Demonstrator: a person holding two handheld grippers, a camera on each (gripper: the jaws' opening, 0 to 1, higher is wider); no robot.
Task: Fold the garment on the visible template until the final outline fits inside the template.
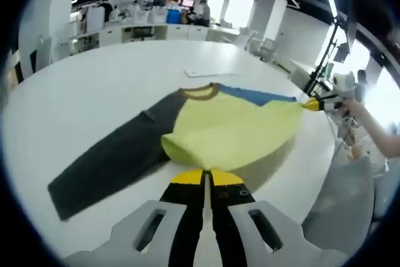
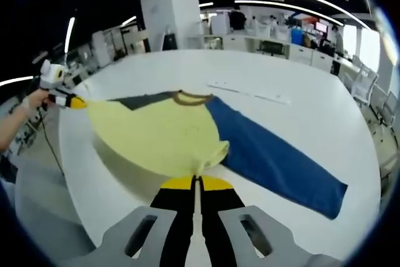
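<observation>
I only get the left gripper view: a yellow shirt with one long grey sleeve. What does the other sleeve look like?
Observer: In the right gripper view the blue sleeve lies flat, stretched out on the white table.
Operator: Is that far claw truly gripping the shirt?
Observer: Yes, the right claw is shut on the yellow shirt, its hem lifted off the table.
</observation>
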